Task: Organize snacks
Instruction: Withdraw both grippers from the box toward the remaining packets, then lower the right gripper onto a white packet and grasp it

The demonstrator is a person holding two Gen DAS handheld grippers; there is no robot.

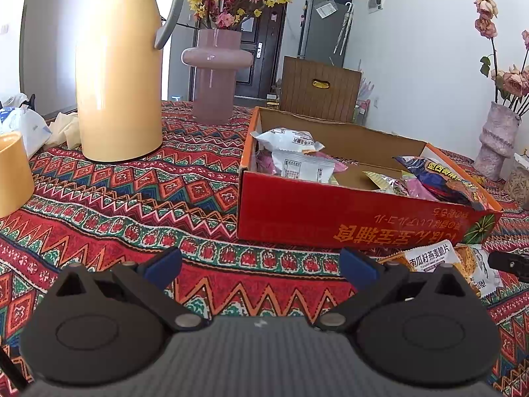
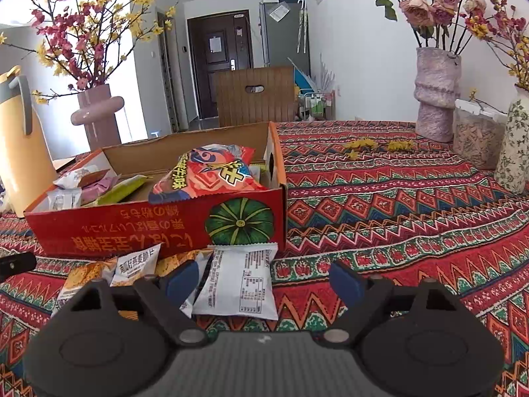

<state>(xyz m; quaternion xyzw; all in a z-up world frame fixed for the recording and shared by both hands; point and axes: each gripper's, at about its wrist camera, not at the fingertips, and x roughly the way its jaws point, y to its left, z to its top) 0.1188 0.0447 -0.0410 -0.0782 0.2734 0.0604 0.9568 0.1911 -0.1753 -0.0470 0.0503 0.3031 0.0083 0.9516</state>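
Cardboard, red outside and plain brown within, makes up the open box (image 2: 158, 228) on the patterned tablecloth (image 2: 396, 218), already holding several snack packets. Working across from the left: the left gripper (image 1: 261, 264) hangs low over bare cloth with its jaws wide and nothing between them. Just in front of the box wall lie loose packets, an orange-and-white one (image 2: 132, 264) partly overlapped by a white packet (image 2: 238, 284) lying label-side up. The right gripper (image 2: 264, 278) hovers over that white packet, jaws spread fairly wide, pads not touching it. The likely trouble, as I judge it: the left blue pad (image 2: 183, 279) sits over the orange packet's edge, so closing could pinch both (or crush the contents). A slippery flat film may also slide away rather than lift, and the big red bag (image 2: 211, 172) leaning on the box rim could topple out if bumped.
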